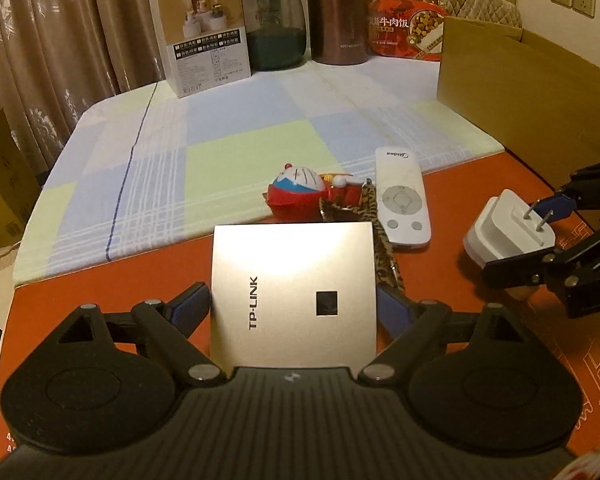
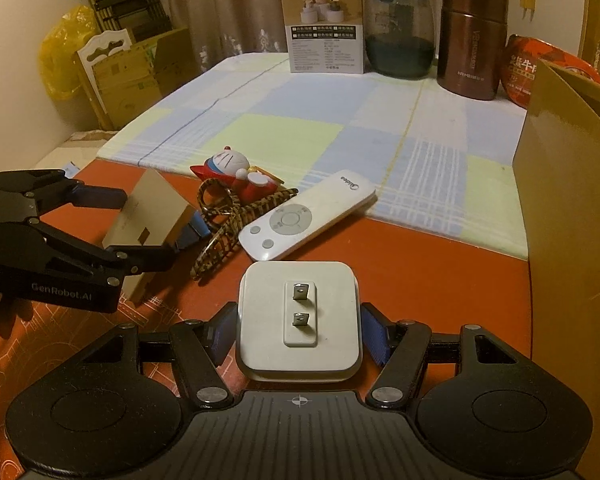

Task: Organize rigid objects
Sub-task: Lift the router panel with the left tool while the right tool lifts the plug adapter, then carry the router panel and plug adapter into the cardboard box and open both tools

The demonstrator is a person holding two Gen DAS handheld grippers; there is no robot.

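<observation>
While our right gripper (image 2: 298,332) pinches the white plug adapter (image 2: 298,320), our left gripper (image 1: 294,304) is spread around the TP-LINK box (image 1: 292,296); remote (image 1: 402,198) and toy (image 1: 298,196) remain unsorted nearby.

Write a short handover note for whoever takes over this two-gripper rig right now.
Left gripper: jaws wide, straddling the TP-LINK panel, which stands tilted on the red mat; no firm grip evident.
Right gripper: shut on the white plug adapter, prongs facing up.
Still loose mid-table: white remote, Doraemon toy, leopard-print strap.
Done: nothing visibly sorted; the inside of the cardboard box at the right is hidden.
Left: probably place the adapter, grasp the panel, then clear the other three.
</observation>
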